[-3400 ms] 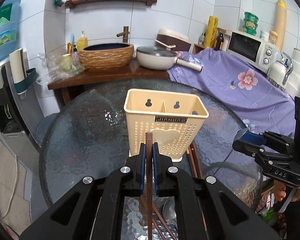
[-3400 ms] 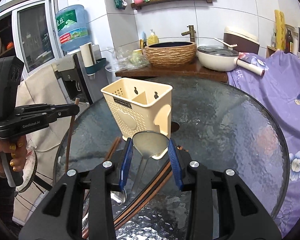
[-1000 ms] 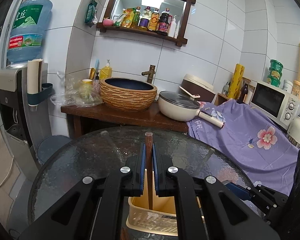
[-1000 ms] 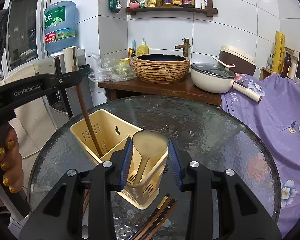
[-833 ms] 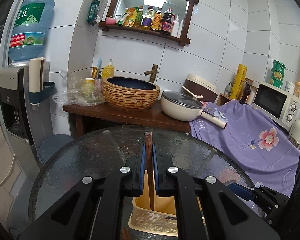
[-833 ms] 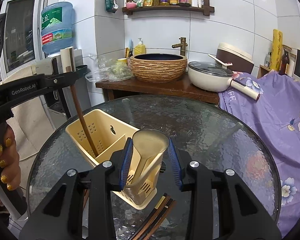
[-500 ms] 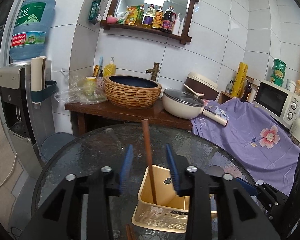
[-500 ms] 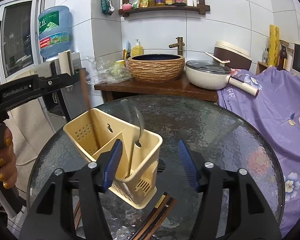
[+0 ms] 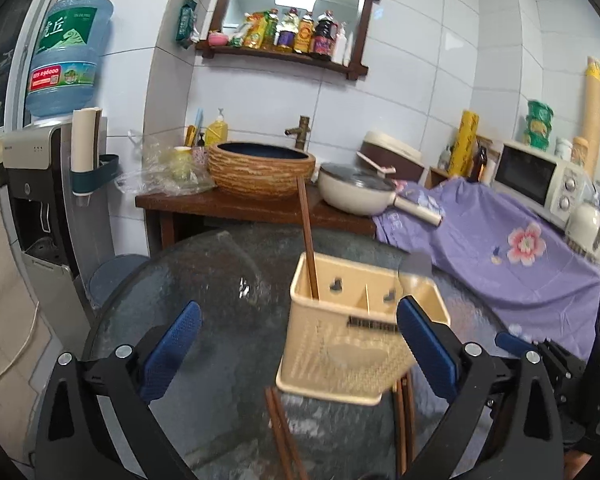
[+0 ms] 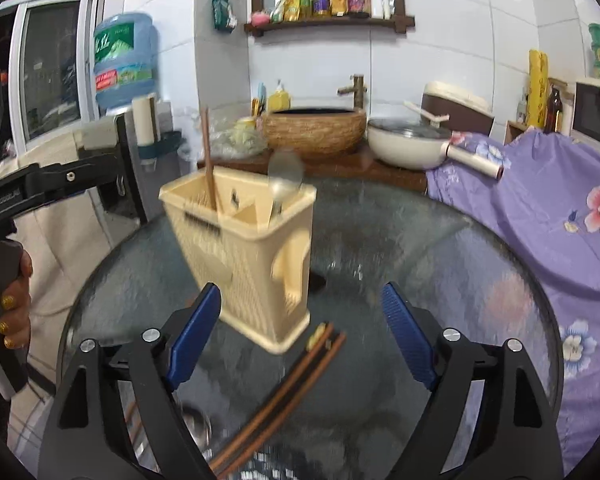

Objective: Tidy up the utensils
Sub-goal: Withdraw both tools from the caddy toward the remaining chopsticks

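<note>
We have one chopstick (image 9: 307,236) and a spoon (image 10: 285,176) standing in the holder (image 9: 360,332), both tools (image 9: 298,344) (image 10: 300,330) gaping empty, while more chopsticks (image 10: 288,388) lie before the holder on the counter (image 10: 400,264).

Chopstick (image 9: 307,240) and spoon (image 10: 285,176) upright in caddy (image 9: 340,344)
</note>
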